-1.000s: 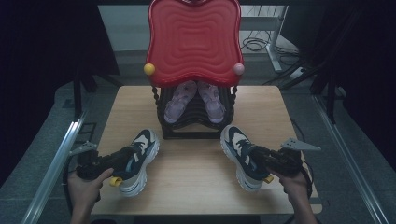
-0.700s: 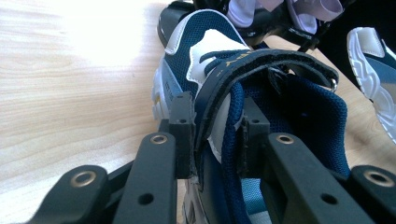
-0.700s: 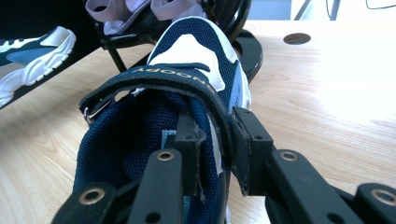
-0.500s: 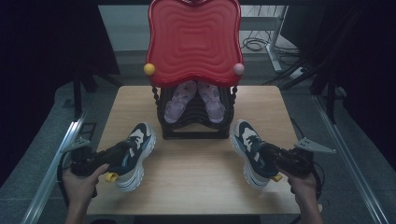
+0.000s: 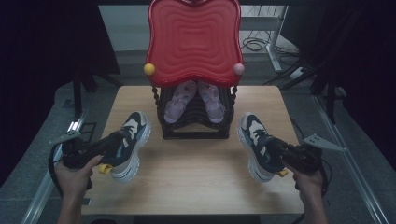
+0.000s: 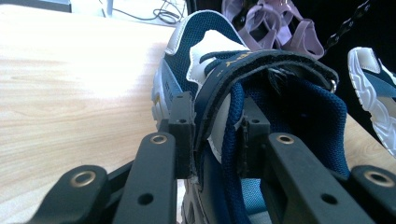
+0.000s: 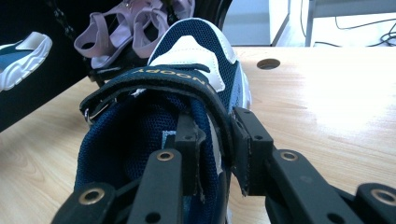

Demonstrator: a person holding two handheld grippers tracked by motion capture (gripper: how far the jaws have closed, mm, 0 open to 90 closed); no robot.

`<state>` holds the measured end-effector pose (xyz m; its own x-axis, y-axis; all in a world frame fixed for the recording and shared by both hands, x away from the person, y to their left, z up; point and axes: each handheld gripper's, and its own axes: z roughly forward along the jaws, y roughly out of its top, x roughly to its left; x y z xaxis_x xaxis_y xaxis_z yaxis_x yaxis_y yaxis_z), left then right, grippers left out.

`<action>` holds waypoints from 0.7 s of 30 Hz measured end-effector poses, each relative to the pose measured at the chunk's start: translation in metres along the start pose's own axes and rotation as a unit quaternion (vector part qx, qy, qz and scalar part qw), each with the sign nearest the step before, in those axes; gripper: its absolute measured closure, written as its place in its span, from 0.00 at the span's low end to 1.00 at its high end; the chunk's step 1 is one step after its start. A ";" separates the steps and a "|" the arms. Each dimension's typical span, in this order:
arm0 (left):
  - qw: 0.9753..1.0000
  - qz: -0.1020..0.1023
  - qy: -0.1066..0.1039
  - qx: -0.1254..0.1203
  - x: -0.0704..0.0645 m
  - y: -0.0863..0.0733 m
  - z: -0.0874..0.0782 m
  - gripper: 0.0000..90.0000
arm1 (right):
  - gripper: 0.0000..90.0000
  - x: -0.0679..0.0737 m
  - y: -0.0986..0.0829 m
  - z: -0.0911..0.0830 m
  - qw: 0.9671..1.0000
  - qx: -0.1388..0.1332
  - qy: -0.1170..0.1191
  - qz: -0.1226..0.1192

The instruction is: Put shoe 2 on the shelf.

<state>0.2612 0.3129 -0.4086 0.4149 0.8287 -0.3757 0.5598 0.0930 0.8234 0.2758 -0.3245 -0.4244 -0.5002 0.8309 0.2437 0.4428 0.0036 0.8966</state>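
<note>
My left gripper [image 5: 111, 143] pinches the collar of the left sneaker [image 5: 128, 144] at the table's [image 5: 196, 182] near left. The rack [image 5: 194, 119] (purple sandals [image 5: 194, 99] inside) stands far centre. My right gripper [image 5: 276, 150] pinches the right sneaker [image 5: 254, 142] at near right.

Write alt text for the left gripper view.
The left gripper clamps its two black jaws on the side wall of a navy and white sneaker over a wooden table. Beyond it, lilac sandals sit on a black rack.
</note>
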 end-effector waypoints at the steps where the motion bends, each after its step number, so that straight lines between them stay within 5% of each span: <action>1: 1.000 0.001 -0.001 -0.001 0.000 0.001 0.000 0.81 | 0.82 0.000 0.001 0.000 1.000 -0.003 -0.001 0.002; 21: 0.999 -0.004 -0.011 -0.030 0.006 0.021 0.001 0.81 | 0.82 -0.004 0.025 0.004 0.999 -0.044 -0.011 0.014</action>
<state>0.2760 0.3199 -0.3940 0.4259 0.8156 -0.3918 0.5201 0.1336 0.8436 0.2918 -0.3259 -0.4039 -0.4720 0.8417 0.2623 0.3882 -0.0686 0.9190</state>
